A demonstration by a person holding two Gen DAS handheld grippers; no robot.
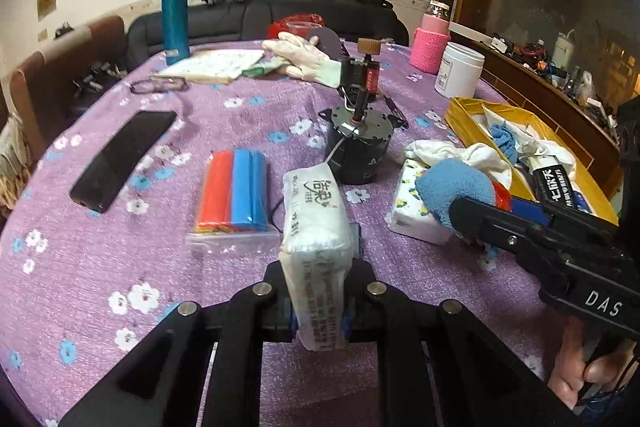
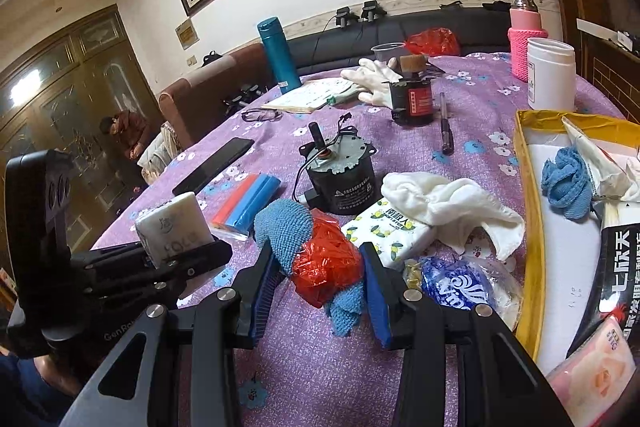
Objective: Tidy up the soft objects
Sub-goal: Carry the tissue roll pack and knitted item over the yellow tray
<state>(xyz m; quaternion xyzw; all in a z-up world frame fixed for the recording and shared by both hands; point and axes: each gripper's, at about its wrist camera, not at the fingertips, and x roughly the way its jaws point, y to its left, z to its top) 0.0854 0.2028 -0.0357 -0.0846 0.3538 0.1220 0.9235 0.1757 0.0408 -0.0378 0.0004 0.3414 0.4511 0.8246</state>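
From the left wrist view, the left gripper (image 1: pixel 320 291) is clamped on a white tissue pack (image 1: pixel 316 247), soft plastic-wrapped and block-shaped, held above the purple flowered tablecloth (image 1: pixel 120 247). Bare cloth lies below and to the left. Ahead sit a bag of red and blue strips (image 1: pixel 234 187), a black phone (image 1: pixel 120 159) and a dark metal motor (image 1: pixel 358 143). On the right stands the yellow box (image 1: pixel 464 111).

From the right wrist view, the right gripper (image 2: pixel 316 287) pinches a blue knitted cloth (image 2: pixel 284 227) together with a crinkly red plastic bag (image 2: pixel 326 263), above the table. Just beyond lie a lemon-print tissue pack (image 2: pixel 390 231) and a white cloth (image 2: pixel 448 207); a blue-printed wrapper (image 2: pixel 460 285) lies beside the yellow box's wall (image 2: pixel 524 187).
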